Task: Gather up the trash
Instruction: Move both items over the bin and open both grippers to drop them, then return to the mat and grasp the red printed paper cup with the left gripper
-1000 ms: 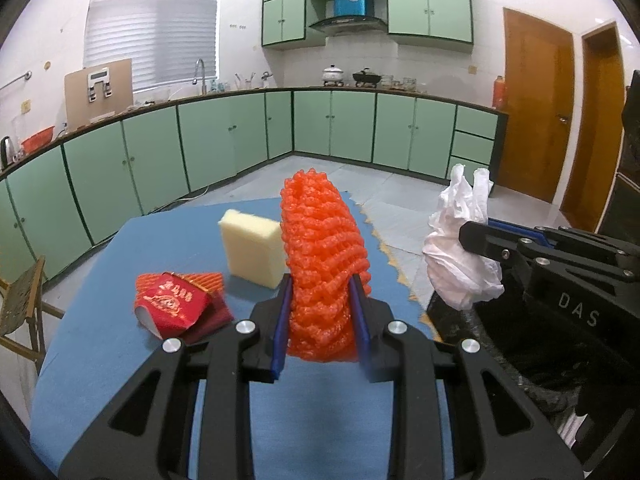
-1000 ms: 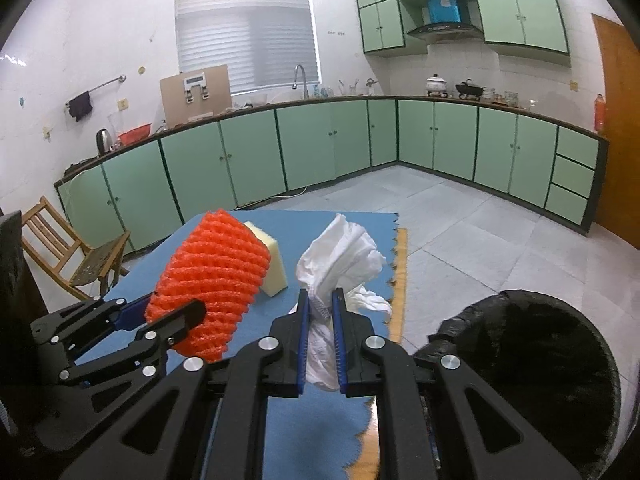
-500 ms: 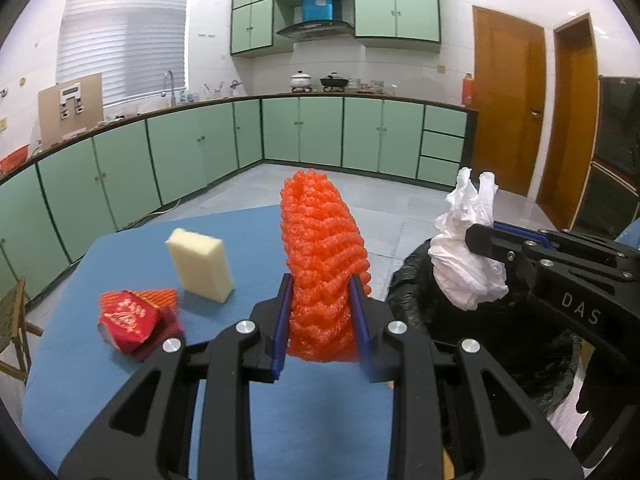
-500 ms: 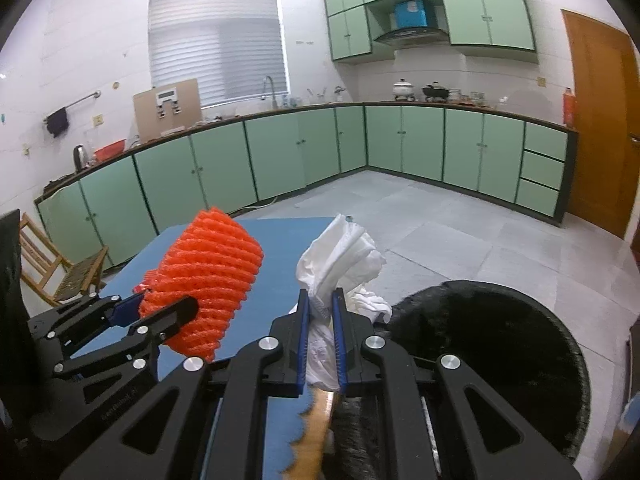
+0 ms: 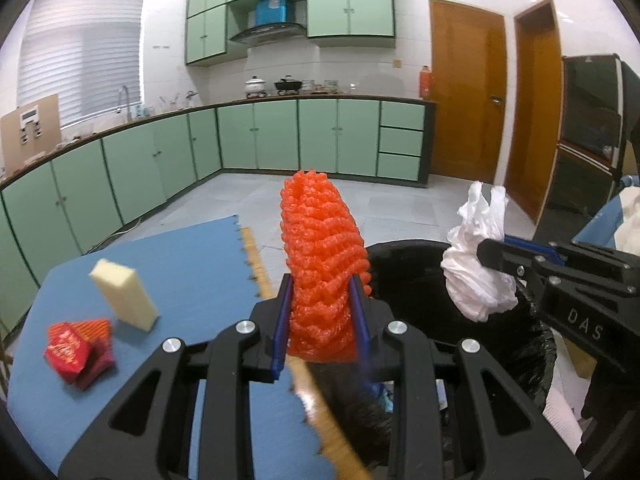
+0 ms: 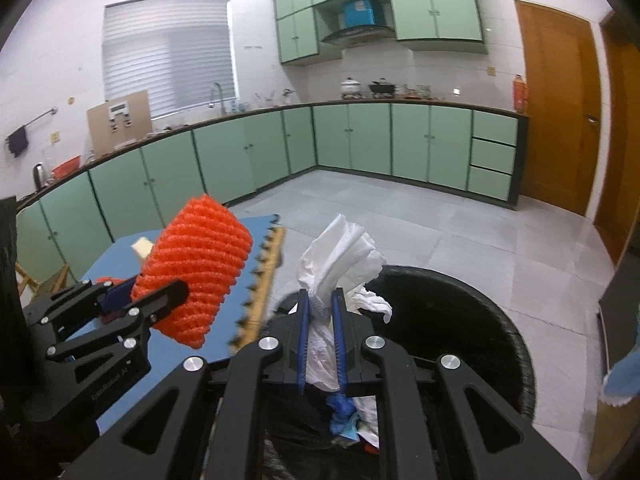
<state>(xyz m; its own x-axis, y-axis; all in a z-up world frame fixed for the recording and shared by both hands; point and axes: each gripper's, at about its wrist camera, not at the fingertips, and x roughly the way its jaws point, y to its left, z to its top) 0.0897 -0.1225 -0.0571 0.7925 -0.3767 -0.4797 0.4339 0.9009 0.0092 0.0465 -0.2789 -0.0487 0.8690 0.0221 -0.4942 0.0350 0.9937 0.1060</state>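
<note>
Kitchen with green cabinets [image 5: 280, 140], grey tiled floor [image 6: 440, 224] and two wooden doors [image 5: 466, 96]. A blue tabletop [image 5: 192, 264] carries a yellow sponge [image 5: 124, 294] and a red packet [image 5: 74, 350], near each other. Left claw [image 5: 320, 320] is clenched on an orange net [image 5: 322, 256] — held above the tabletop's edge. Right claw [image 6: 320, 332] grips a white bag [image 6: 340, 260] over the black bin [image 6: 500, 320] beside the tabletop.
</note>
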